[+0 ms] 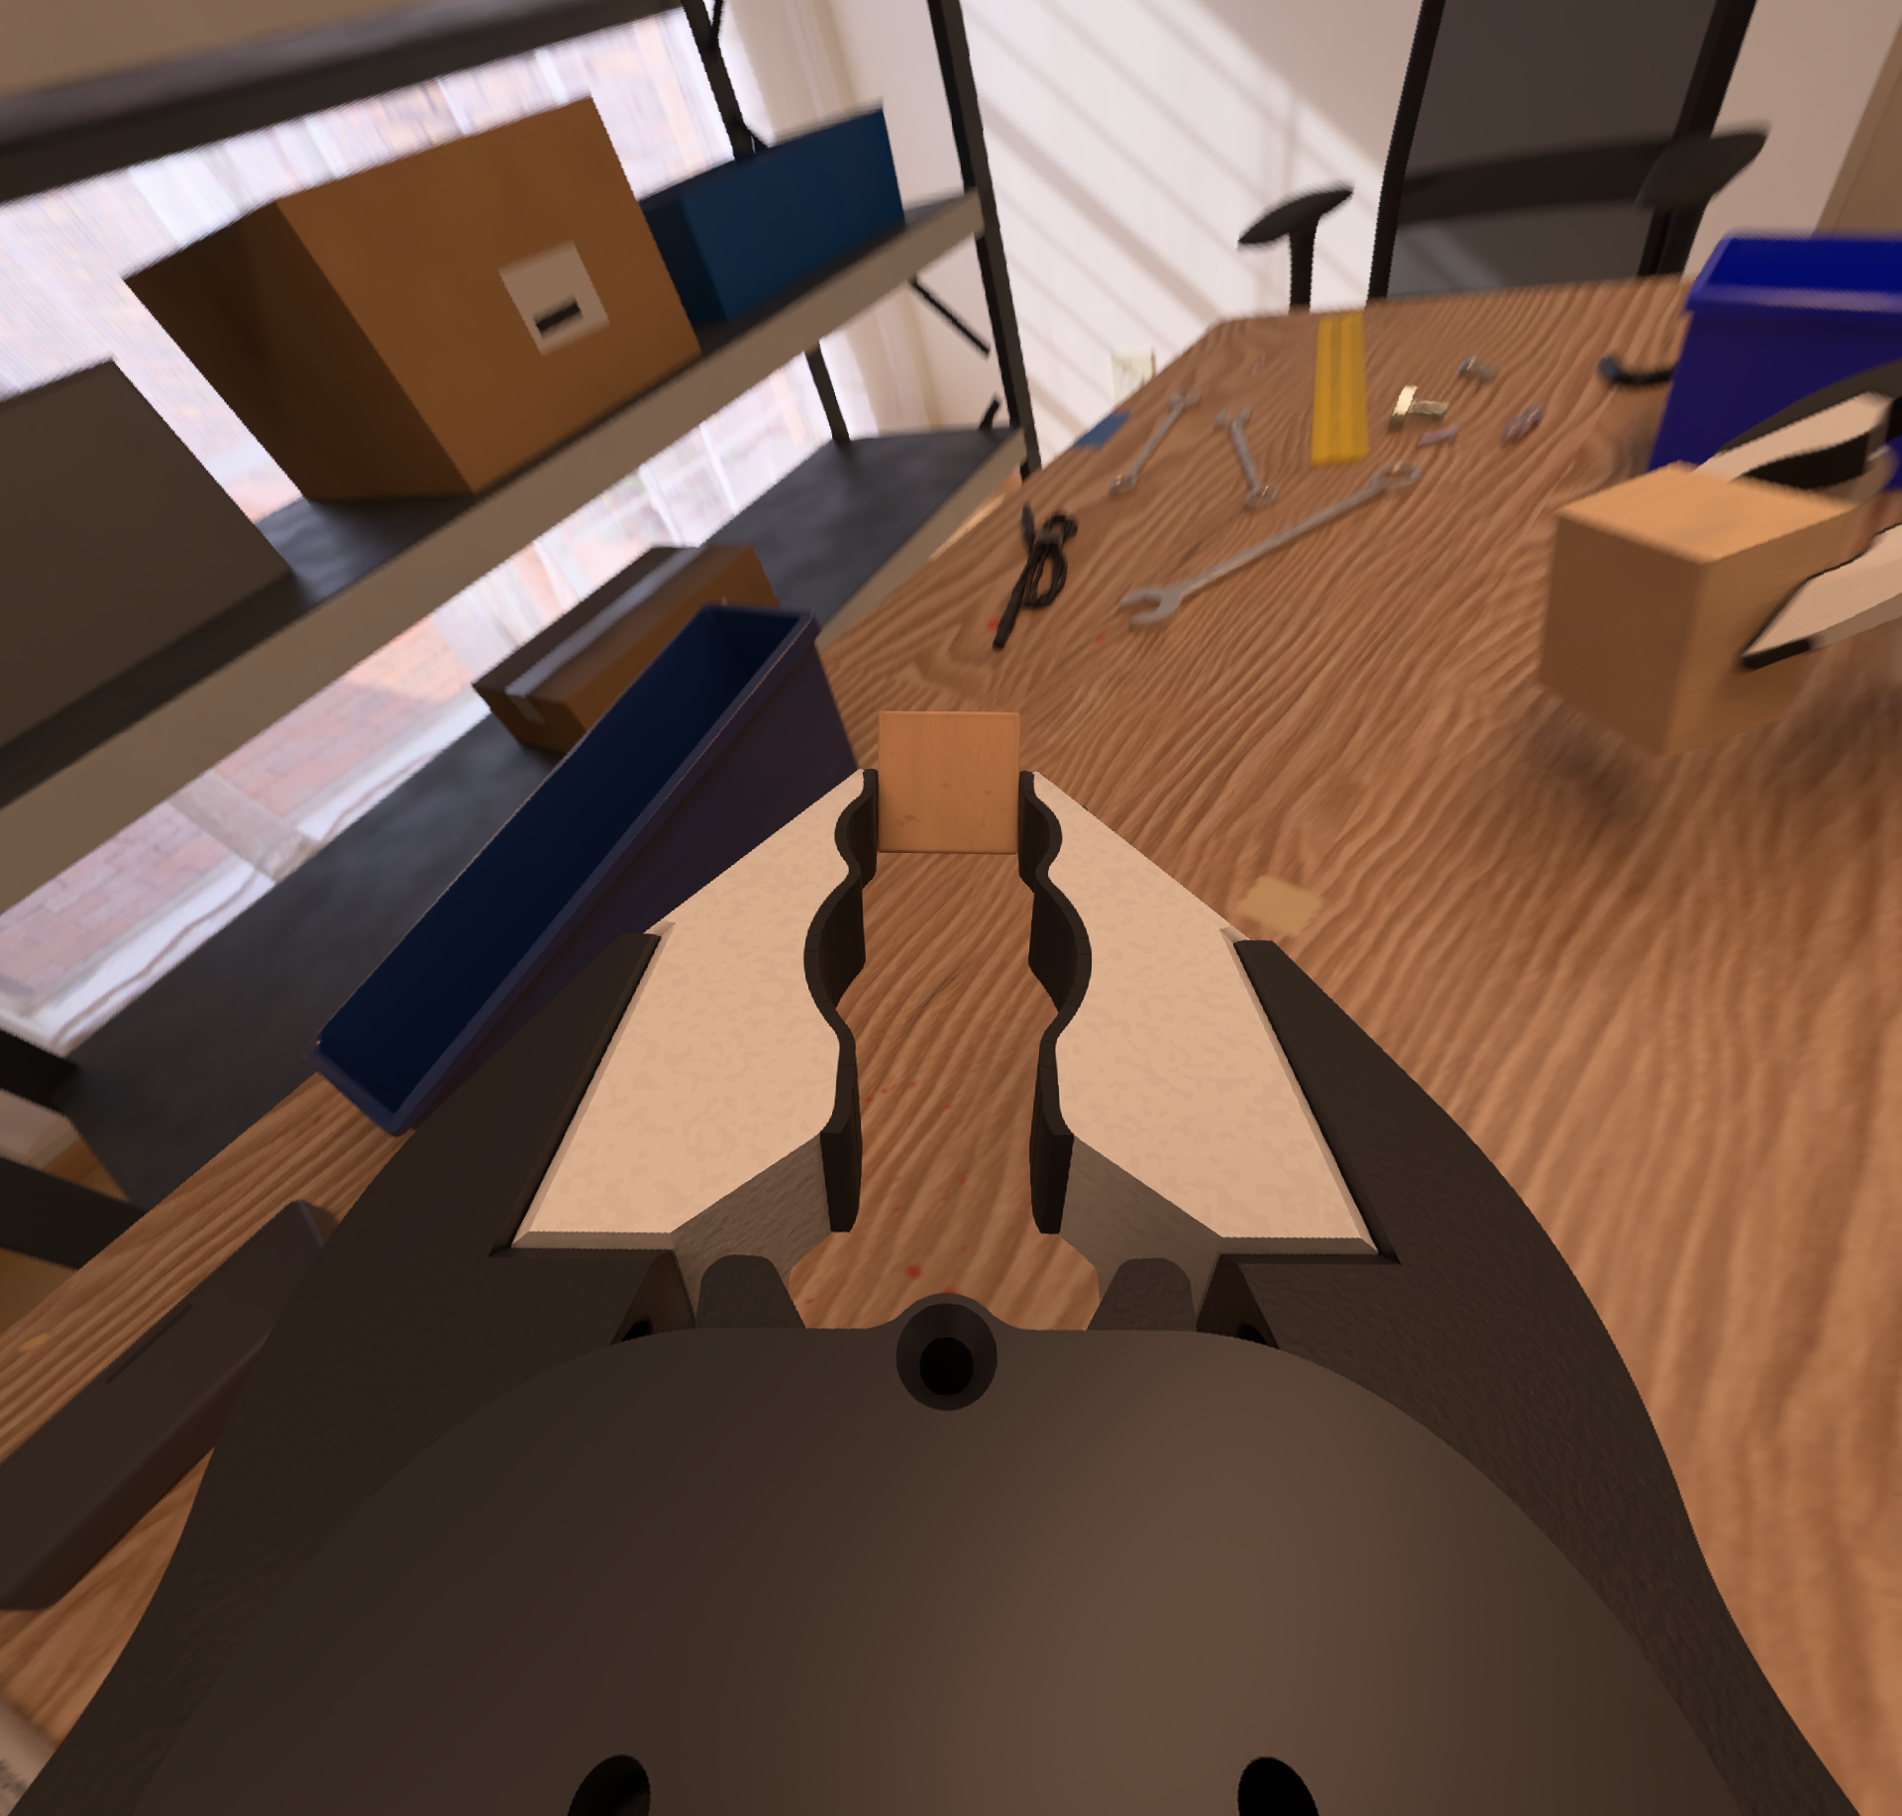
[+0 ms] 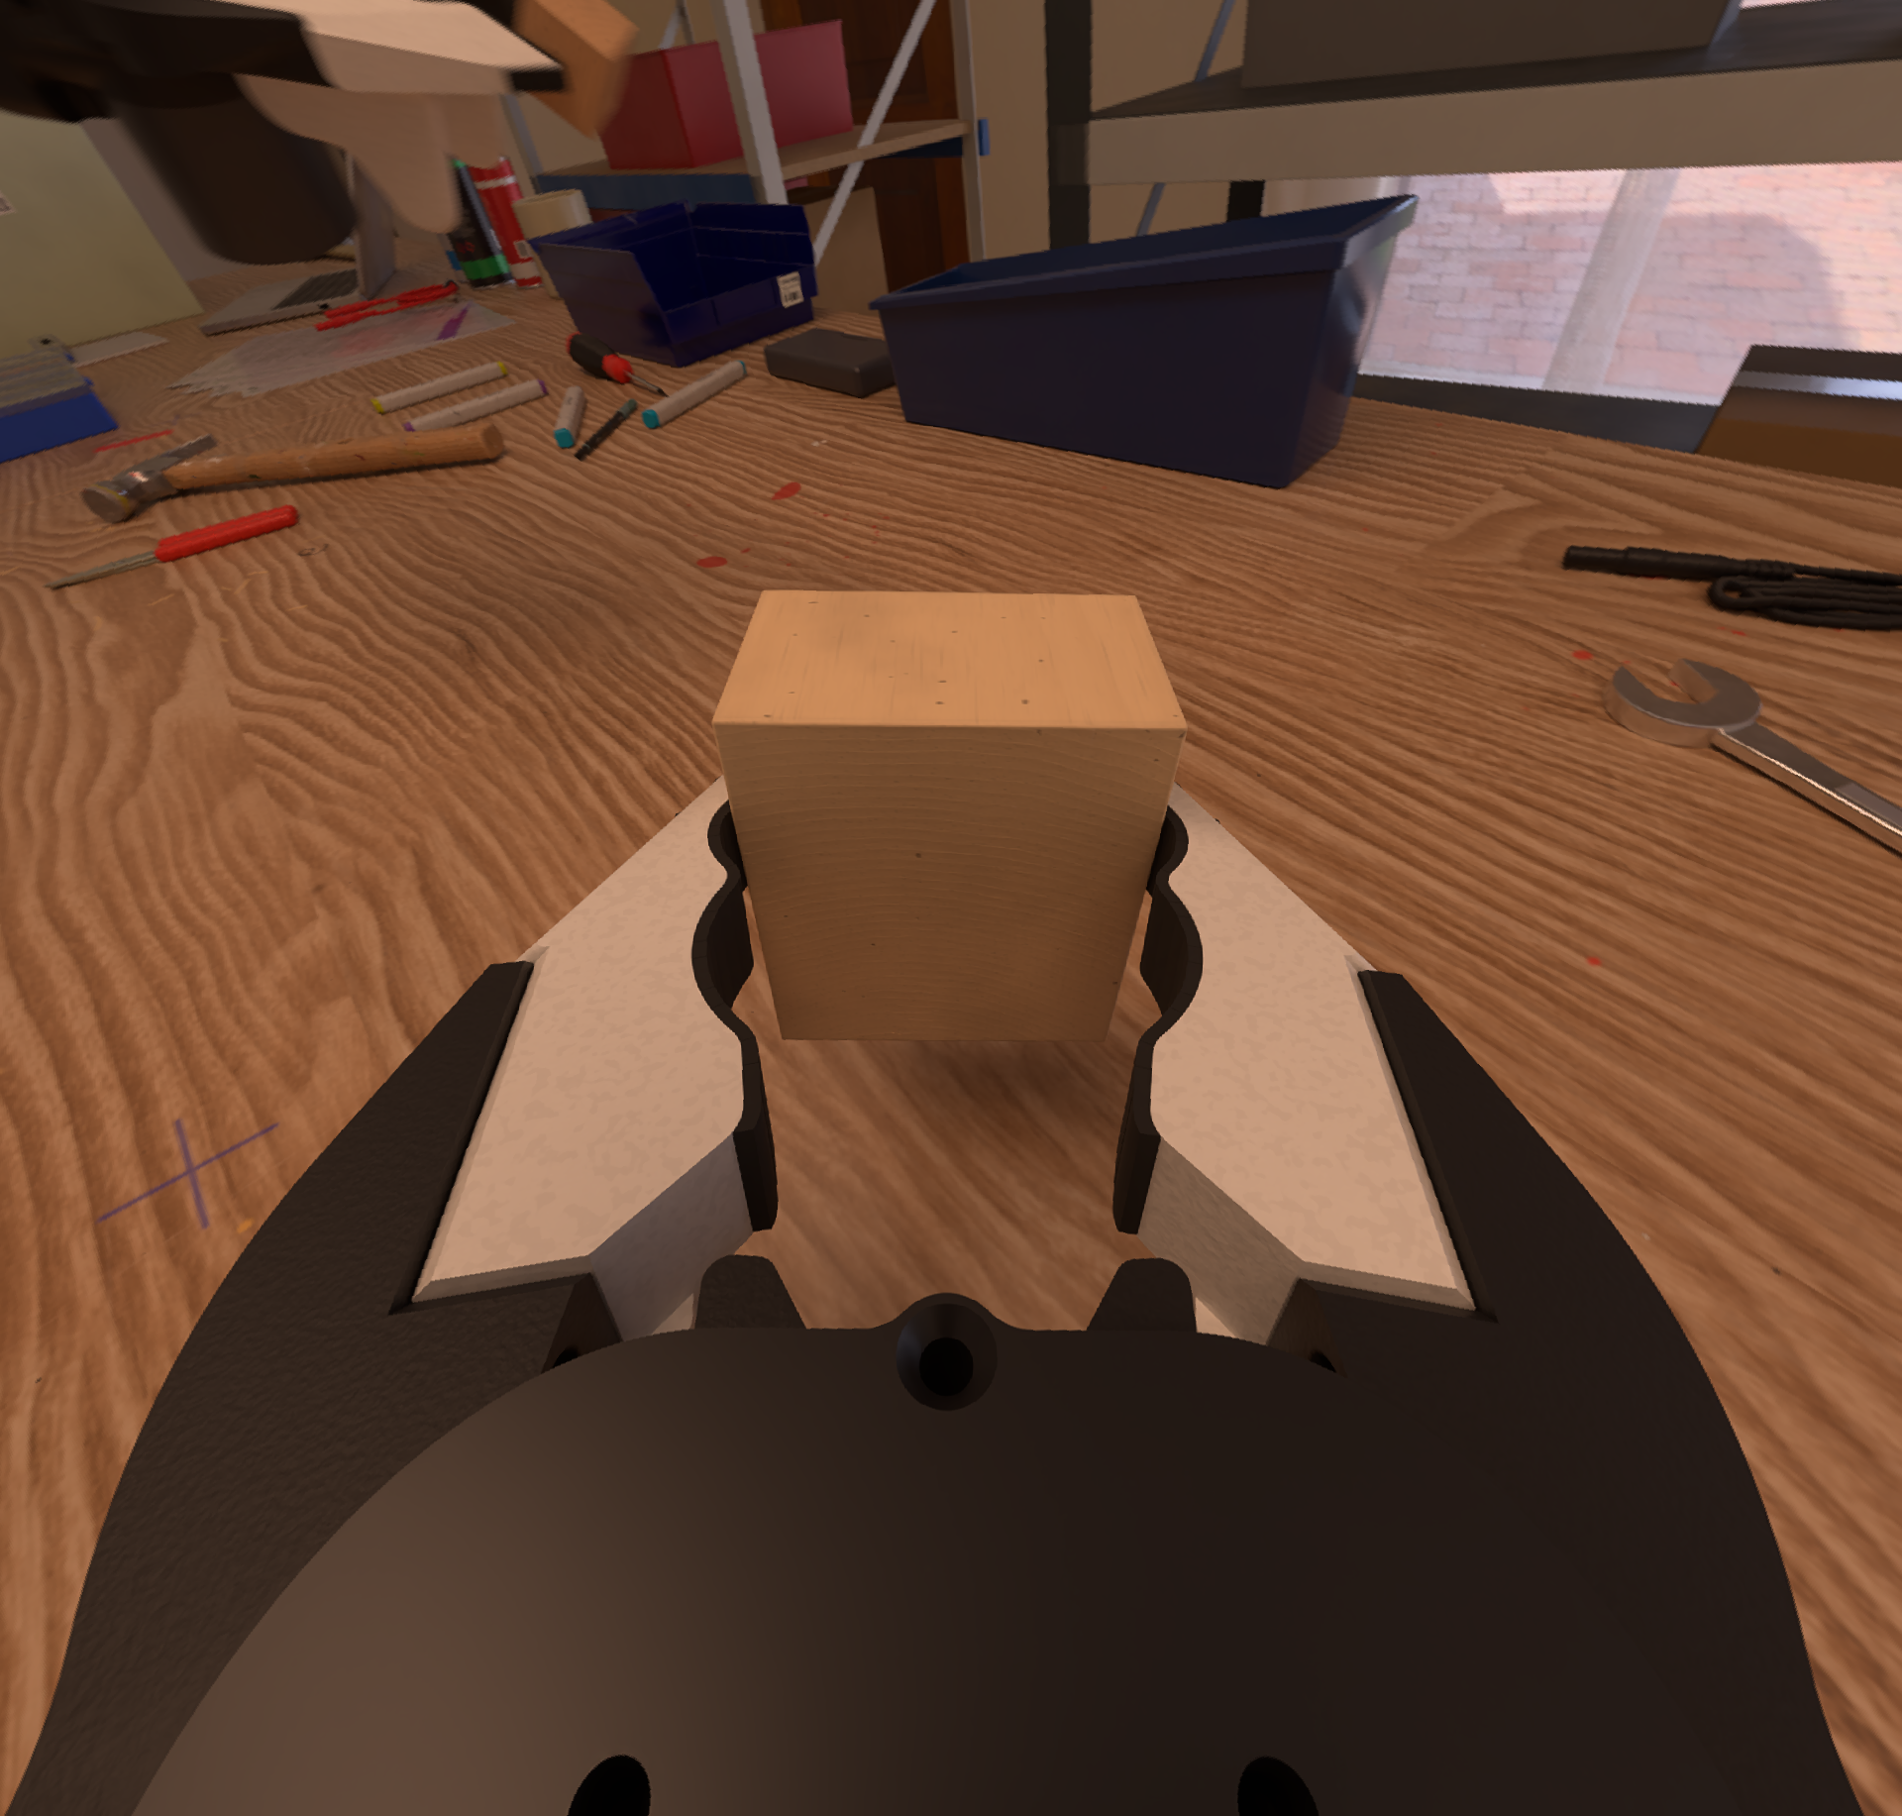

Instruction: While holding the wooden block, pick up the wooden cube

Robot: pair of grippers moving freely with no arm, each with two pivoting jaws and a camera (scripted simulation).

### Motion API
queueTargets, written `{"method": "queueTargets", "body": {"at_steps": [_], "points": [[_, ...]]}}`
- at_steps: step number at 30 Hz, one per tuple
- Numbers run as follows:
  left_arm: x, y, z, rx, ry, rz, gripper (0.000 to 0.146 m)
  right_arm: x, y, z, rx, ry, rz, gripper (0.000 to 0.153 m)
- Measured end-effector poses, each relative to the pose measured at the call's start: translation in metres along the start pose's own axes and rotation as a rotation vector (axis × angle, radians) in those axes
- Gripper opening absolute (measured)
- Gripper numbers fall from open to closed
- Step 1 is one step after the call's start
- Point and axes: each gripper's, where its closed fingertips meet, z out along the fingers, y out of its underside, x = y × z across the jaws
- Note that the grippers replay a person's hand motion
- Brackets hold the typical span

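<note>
My left gripper is shut on a small wooden block, pinched at the fingertips and held above the wooden table. My right gripper is shut on a larger wooden cube, gripped on both sides and seemingly a little above the table. In the left wrist view the cube and right gripper show at the far right. In the right wrist view the left gripper and block show blurred at the top left.
A long dark blue bin stands at the table edge left of the block; it also shows in the right wrist view. Wrenches, a black cable, a hammer, markers and a red screwdriver lie around. Shelves hold a cardboard box.
</note>
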Motion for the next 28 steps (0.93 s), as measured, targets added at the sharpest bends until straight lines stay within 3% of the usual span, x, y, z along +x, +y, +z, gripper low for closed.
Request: {"method": "queueTargets", "body": {"at_steps": [8, 20, 24, 28], "points": [[0.053, -0.020, -0.050, 0.217, -0.054, -0.009, 0.027, 0.018, 0.013, 0.000, -0.086, 0.135, -0.039, 0.077], [0.091, 0.000, -0.094, 0.235, -0.065, -0.013, 0.027, 0.023, 0.017, 0.002, -0.121, 0.212, -0.159, 0.077], [0.109, -0.003, -0.112, 0.264, -0.005, 0.113, 0.027, 0.025, 0.015, 0.001, -0.109, 0.219, -0.165, 0.077], [0.138, -0.014, -0.119, 0.321, 0.108, 0.338, 0.027, 0.020, 0.011, 0.001, -0.080, 0.180, -0.145, 0.077]]}}
